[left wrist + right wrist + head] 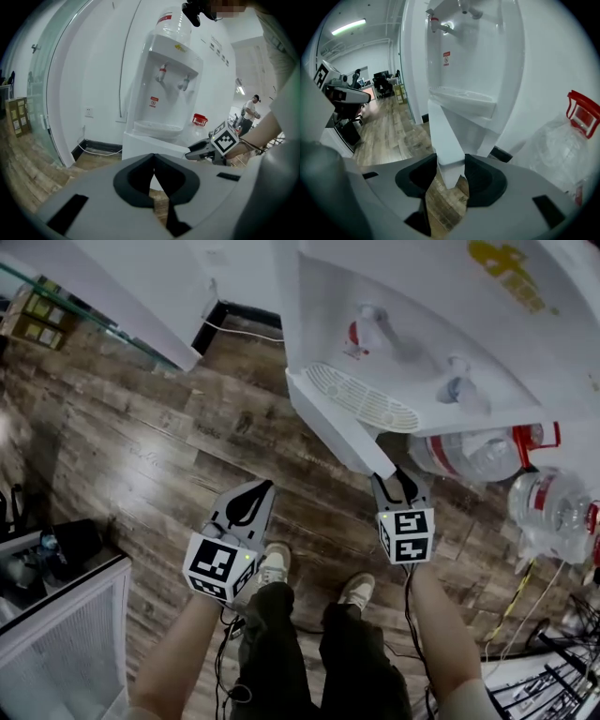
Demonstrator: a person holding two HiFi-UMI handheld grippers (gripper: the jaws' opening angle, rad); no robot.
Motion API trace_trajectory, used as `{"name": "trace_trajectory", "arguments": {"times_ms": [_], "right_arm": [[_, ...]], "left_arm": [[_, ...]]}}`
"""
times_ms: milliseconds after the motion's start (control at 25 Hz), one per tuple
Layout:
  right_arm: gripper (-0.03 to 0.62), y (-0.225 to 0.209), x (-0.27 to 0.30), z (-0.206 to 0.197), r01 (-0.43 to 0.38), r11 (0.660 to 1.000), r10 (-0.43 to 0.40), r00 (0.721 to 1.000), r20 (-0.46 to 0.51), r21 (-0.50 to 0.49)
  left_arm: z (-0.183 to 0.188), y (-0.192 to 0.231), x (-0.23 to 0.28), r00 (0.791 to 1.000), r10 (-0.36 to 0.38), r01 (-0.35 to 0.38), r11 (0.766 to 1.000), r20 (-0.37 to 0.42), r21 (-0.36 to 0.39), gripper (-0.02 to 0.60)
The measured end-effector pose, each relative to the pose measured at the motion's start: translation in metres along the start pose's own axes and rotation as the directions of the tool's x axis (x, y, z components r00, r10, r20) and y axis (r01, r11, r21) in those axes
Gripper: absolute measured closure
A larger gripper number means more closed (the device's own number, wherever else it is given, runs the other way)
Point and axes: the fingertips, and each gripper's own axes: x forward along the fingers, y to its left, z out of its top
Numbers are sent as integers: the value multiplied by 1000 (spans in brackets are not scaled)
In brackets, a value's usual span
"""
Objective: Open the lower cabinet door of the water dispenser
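Left claw (263,487) and right claw (395,481) — grey shells, black pads, black-and-white marker cubes (220,566); dark trousers (309,643), pale shoes (274,566).

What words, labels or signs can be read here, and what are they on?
None can be read.
Yellow logo on top of the dispenser: blurred.
Red-and-white sticker on its front: too small.
Red label on the bottle: too small.
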Motion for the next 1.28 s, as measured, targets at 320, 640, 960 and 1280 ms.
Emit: {"name": "trace_trajectory", "arguments": {"times_ms": [320,640,960,1280], "right_arm": [[413,57,-10,-9,-32,994,39,997,-67,102],[418,128,-7,-5,-78,973,105,988,-116,215],[407,198,8,15,-152,948,189,975,-114,278],[387,252,30,41,-217,930,249,966,-72,296]], "left_arm": [[-12,19,-39,998,44,-45,999,-37,-28,575],[-31,47,-74,994,82,-88,993,-73,-81,575],[-47,85,-100,988,107,-114,992,-110,-51,575],[-56,120,-117,982,142,-152,985,-124,-76,575]]}}
